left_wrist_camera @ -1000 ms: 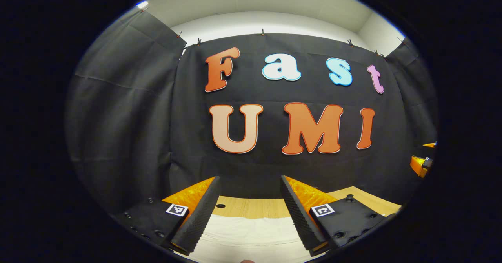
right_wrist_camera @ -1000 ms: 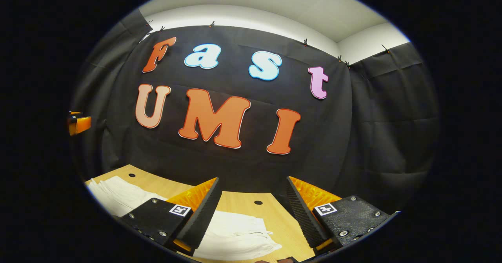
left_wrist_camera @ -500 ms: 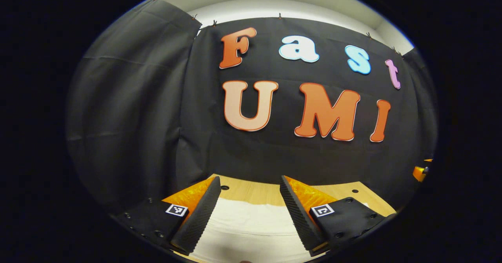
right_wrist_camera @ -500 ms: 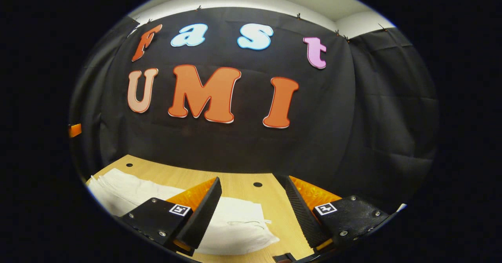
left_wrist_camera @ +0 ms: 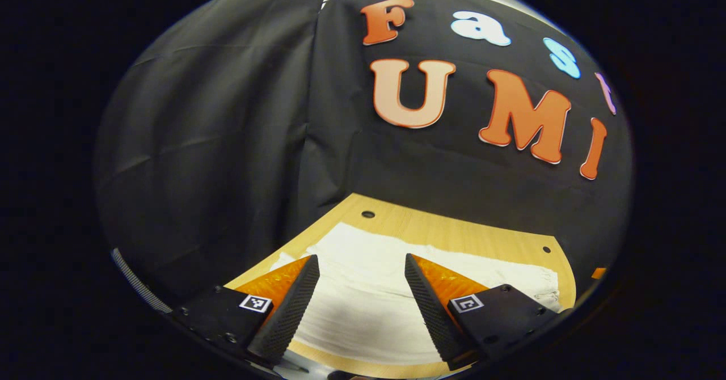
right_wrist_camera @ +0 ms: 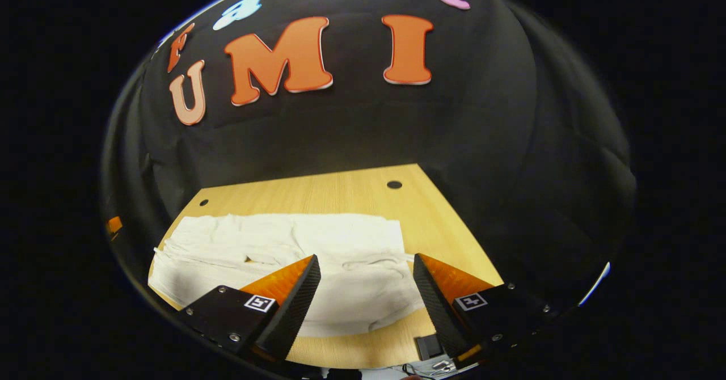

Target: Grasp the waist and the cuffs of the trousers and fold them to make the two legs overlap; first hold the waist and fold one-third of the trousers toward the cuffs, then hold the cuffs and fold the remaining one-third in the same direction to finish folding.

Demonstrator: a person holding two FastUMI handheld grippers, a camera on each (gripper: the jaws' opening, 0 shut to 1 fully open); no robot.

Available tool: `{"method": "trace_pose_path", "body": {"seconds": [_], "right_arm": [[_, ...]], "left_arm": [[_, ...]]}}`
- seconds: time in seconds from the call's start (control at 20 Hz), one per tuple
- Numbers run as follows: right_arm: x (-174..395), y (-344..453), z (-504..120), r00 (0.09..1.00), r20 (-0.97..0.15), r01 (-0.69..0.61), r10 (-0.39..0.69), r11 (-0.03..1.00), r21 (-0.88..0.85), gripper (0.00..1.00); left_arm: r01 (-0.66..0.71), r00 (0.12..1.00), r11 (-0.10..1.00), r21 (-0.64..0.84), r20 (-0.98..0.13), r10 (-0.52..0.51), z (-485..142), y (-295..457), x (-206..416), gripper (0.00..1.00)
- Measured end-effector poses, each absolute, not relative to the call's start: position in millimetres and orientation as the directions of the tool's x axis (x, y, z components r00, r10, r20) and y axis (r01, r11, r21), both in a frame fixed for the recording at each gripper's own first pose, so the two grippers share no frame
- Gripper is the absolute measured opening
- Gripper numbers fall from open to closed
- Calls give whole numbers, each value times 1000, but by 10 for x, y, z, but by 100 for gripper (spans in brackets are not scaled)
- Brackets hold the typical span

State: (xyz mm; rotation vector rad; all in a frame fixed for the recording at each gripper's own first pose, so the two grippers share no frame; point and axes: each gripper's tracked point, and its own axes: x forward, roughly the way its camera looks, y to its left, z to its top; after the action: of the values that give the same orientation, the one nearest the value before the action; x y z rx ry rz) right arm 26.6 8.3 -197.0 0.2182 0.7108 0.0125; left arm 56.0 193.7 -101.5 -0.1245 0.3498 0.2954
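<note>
The white trousers (right_wrist_camera: 272, 249) lie flat across the wooden table (right_wrist_camera: 340, 190), stretched from side to side. In the right gripper view the wrinkled end with a curved seam, which looks like the waist, sits nearest the right gripper (right_wrist_camera: 366, 298); its fingers are spread wide above that end and hold nothing. A thin string pokes out from the cloth's edge there. In the left gripper view the trousers (left_wrist_camera: 368, 289) run off to the right, where a frayed edge shows at the far end. The left gripper (left_wrist_camera: 360, 298) hangs over the smoother end, fingers apart, nothing between them.

Small dark holes (right_wrist_camera: 394, 185) dot the tabletop near its back corners. Black cloth (left_wrist_camera: 215, 142) walls the table in behind and on both sides. At the table's near edge in the right gripper view sit a small dark block (right_wrist_camera: 428, 346) and some wires (right_wrist_camera: 422, 368).
</note>
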Motion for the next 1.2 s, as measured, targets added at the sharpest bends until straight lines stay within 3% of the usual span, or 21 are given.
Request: {"method": "trace_pose_path", "body": {"seconds": [0.35, 0.75, 1.05, 1.2], "right_arm": [[182, 335, -2513, 588, -784, 216, 199, 895, 389, 95], [148, 447, -2886, 466, -858, 377, 216, 829, 414, 91], [128, 478, -3195, 405, -886, 447, 226, 797, 407, 91], [48, 577, -3337, 369, -894, 459, 256, 785, 415, 84]], "left_arm": [[-438, 763, 882, -172, -590, 263, -1840, 2571, 489, 99], [-627, 542, 737, -251, -820, 182, -2849, 3341, 261, 100], [-737, 452, 596, -318, -888, 86, -3381, 3700, 43, 99], [-768, 435, 537, -349, -900, 37, -3614, 3688, -5, 99]]}}
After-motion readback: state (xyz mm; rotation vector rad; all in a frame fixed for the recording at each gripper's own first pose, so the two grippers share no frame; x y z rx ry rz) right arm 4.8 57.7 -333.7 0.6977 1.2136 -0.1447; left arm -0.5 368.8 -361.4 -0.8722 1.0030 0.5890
